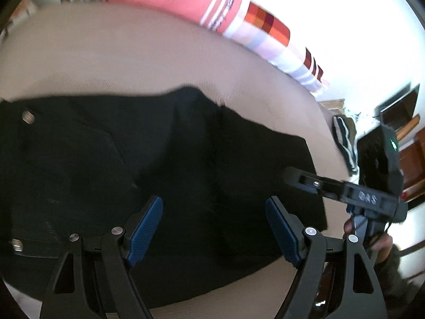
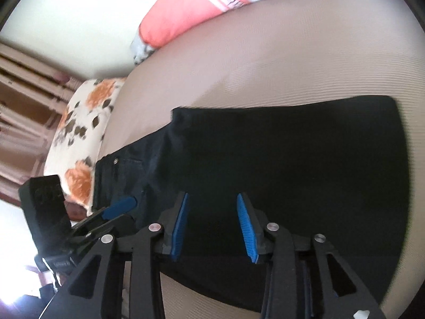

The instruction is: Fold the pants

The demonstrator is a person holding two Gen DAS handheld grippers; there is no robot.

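Observation:
Black pants (image 1: 159, 164) lie folded on a beige bed sheet (image 1: 119, 61), waist with metal buttons to the left. My left gripper (image 1: 213, 228) is open above the pants, its blue pads wide apart and holding nothing. The right gripper (image 1: 305, 179) shows at the right edge of the pants in the left wrist view. In the right wrist view the pants (image 2: 292, 154) fill the middle, and my right gripper (image 2: 212, 226) is open above them, empty. The left gripper's blue finger (image 2: 119, 207) shows over the waist end at the left.
A pink and striped pillow (image 1: 186, 2) lies along the far side of the bed. A floral pillow (image 2: 85, 133) sits at the head end. Striped clothing (image 1: 345, 143) and wooden furniture (image 1: 414, 148) stand beyond the bed's right edge.

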